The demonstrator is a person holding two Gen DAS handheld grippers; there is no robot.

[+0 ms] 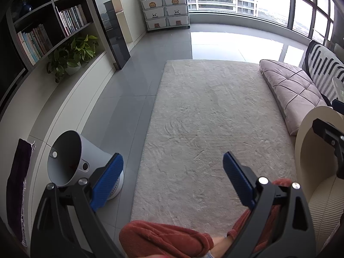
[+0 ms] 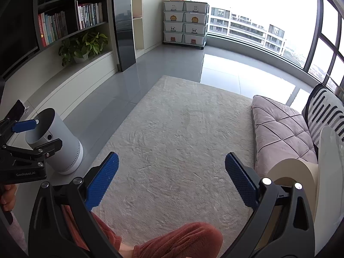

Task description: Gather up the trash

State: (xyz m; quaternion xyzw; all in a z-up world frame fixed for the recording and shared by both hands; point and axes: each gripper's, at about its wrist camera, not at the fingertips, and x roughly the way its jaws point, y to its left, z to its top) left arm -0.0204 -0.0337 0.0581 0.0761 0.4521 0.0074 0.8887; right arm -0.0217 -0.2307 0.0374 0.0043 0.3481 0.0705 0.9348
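Both my left gripper [image 1: 173, 173] and right gripper [image 2: 172, 172] are spread wide, holding nothing. No trash showing on the rug [image 1: 210, 129], so I'd scan slowly, bin [image 2: 56, 142] just left of it.

I see a matt, smooth plastic-looking bin [image 1: 71, 157], a rough fibrous rug [image 1: 210, 129], glossy floor tiles [image 1: 133, 86], and a velvety quilted cushion [image 2: 279, 133] far right.
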